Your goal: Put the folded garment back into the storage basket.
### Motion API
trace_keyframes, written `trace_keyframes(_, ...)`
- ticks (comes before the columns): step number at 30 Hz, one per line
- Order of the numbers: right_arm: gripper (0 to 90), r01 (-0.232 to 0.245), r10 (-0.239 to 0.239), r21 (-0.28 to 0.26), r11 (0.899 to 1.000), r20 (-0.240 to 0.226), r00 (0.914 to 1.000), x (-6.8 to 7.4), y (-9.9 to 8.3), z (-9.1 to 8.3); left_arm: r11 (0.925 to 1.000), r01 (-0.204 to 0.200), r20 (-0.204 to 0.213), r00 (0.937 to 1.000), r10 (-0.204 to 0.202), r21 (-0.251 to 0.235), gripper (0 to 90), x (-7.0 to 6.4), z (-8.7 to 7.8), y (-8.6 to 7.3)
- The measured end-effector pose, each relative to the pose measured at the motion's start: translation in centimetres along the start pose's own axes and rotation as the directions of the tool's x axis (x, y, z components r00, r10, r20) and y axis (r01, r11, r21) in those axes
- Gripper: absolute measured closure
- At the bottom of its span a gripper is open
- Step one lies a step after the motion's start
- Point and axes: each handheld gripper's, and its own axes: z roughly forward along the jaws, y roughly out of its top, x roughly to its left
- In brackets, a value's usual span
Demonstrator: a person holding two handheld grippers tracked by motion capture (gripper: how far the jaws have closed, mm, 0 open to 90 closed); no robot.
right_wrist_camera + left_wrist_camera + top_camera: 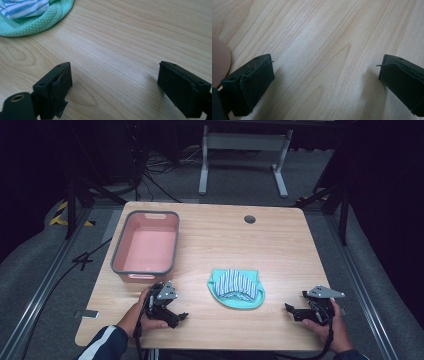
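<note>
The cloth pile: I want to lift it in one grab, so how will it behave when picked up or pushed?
The cloth pile is probably floppy: its green knit lies limp on the table. The striped piece seems only laid on top, so it may slide off. Pushed, it would likely bunch up, not roll.

Pink bin [146, 245], mint-green cloth [237, 299], blue-and-white striped cloth [237, 283], light wood table [280, 250]

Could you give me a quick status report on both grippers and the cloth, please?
Left gripper open, empty. Right gripper open, empty. Striped cloth on green cloth, between them. Pink bin empty.
</note>
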Motion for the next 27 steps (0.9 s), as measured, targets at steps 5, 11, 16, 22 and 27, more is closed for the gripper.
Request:
trace_keyframes(5,12.8,-0.002,0.002,0.001,1.0,0.004,1.0,0.0,0.0,0.0,1.0,-0.003,-0.005,1.0,0.004,0.0,0.6,-0.1,-0.2,-0.1)
trace_keyframes(11,10.4,-0.002,0.002,0.006,1.0,0.001,1.0,-0.1,0.1,0.1,0.9999,0.007,-0.011,0.9999,-0.007,0.015,8.9,-0.2,-0.6,0.1)
trace_keyframes(16,22.9,-0.009,0.008,0.02,1.0,0.033,0.9994,-0.2,0.5,-0.1,0.9975,-0.053,-0.045,0.9974,0.055,0.046,22.4,-1.1,-0.5,2.0)
trace_keyframes(22,30.7,-0.008,0.007,0.032,0.999,0.027,0.9996,0.1,1.5,-0.3,0.9972,-0.061,-0.058,0.9963,0.063,0.043,26.0,-2.1,0.2,5.7)
trace_keyframes(27,31.6,0.027,-0.027,0.006,1.0,-0.006,0.9996,1.2,3.8,-0.5,0.9993,-0.014,-0.086,0.9962,0.017,0.035,27.8,-1.7,1.3,7.9)
